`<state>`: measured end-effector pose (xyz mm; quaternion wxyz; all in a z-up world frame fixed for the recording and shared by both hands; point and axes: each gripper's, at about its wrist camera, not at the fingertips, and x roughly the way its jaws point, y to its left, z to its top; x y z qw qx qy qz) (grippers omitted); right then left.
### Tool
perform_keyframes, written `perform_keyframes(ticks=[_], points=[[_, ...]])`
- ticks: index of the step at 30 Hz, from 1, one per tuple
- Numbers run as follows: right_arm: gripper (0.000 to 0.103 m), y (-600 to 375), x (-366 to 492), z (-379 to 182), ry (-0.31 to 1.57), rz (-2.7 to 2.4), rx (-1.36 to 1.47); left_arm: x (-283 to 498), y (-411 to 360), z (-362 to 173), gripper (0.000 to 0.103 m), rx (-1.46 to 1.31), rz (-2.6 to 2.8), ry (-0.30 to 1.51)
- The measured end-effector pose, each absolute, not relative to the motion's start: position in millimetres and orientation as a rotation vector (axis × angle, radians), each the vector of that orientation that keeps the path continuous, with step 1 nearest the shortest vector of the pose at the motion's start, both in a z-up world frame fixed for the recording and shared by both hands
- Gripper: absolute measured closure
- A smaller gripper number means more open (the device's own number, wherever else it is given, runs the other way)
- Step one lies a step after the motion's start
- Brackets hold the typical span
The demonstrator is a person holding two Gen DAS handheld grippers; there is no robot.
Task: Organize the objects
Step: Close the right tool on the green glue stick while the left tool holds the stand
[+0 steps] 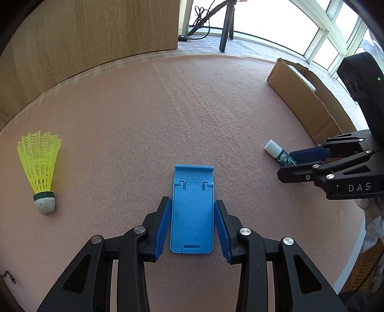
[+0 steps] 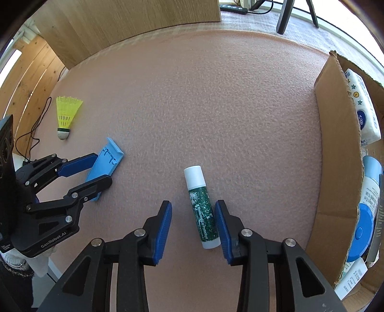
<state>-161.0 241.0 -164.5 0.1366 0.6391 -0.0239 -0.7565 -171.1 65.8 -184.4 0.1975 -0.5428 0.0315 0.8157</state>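
Bright daylight floods in from overexposed windows [image 1: 276, 21] far beyond the jaws. Shadows on the pink mat [image 1: 168, 115] are soft. Fisheye bending and dark vignetting mark the edges; focus is sharp.

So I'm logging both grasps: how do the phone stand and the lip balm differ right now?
The phone stand is flat, wide and plain blue; the lip balm is a slim tube, green with a white cap. The stand fills the gap of the left gripper; the balm lies off-centre in the right gripper, near one finger. Both lie on the pink mat between open fingers, not yet clamped.
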Motion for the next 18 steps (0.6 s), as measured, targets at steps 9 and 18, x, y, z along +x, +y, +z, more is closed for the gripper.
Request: perform_keyframes(ticks=[9, 18], points=[[0.076, 238.4, -164.1, -166.8, 0.033, -2.311, 1.754, -146.9, 72.4, -183.4, 0.054, -1.545, 2.310, 0.049], [0.089, 230.0, -156.4, -166.4, 0.159, -2.370, 1.698, -141.4, 81.5, -184.8, 0.064, -1.541, 2.370, 0.136]])
